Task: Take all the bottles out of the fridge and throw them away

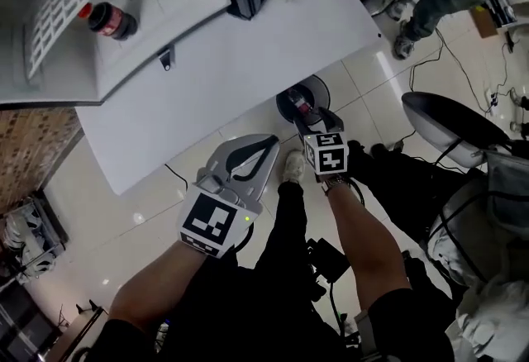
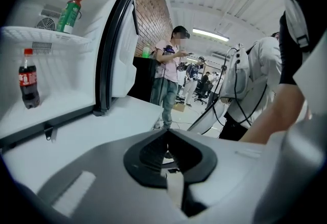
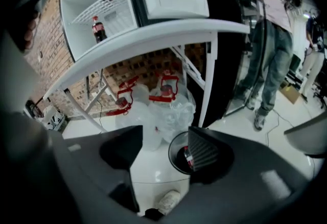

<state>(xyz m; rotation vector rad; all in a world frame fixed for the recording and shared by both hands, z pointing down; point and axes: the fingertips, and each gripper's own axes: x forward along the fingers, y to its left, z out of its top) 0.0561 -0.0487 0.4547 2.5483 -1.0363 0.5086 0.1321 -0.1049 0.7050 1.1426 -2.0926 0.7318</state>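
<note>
Bottle: dark red-capped plastic cola bottle (image 2: 28,81), probably light, smooth (maybe slippery); take mid-body.
Left gripper (image 2: 166,133): jaws pressed together.
Right gripper (image 3: 165,131): spread, empty.

Bottle (image 1: 111,20) in fridge (image 1: 178,17); another bottle (image 1: 302,110), seemingly, in bin (image 1: 285,98).

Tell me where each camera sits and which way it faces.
Head view: on the head, facing steeply down at the white table and bin; forearms, left gripper and right gripper show.
Left gripper view: rides that gripper, looking past its closed jaws toward the open fridge; a forearm shows right.
Right gripper view: rides that gripper, looking between open jaws at water jugs under the table; a shoe shows.
Shared: all three show the cola bottle.
</note>
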